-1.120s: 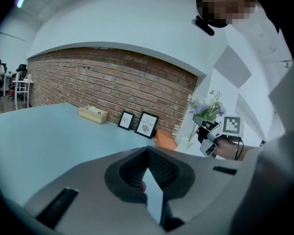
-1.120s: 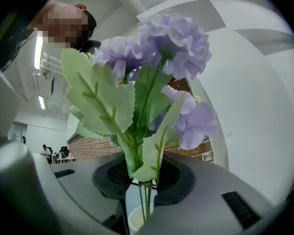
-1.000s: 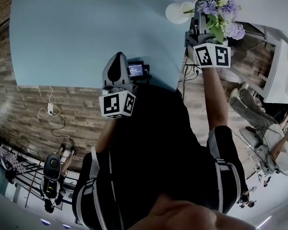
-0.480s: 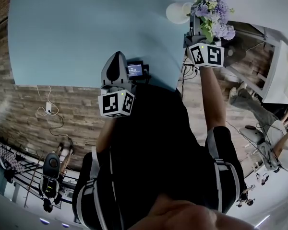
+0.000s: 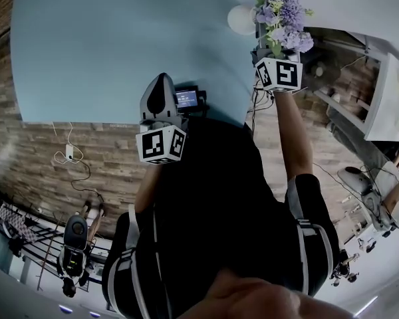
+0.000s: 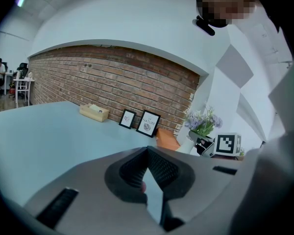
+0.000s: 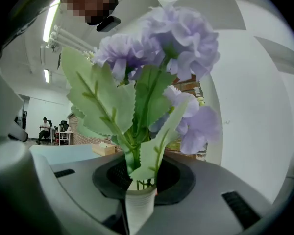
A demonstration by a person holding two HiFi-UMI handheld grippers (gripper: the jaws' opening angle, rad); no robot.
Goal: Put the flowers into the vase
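Lilac fabric blooms and floppy green leaves told me the flowers were light and soft up top, so I judged the bundled stems the only firm hold. My right gripper had its jaws clenched there, low on the bunch, just beside the white vase on the blue surface. My left gripper hung clenched on nothing.

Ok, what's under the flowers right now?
The flowers run down into a white stem wrap, clamped in the right gripper. The vase stands beside them in the head view. The wrap's lower end is hidden.
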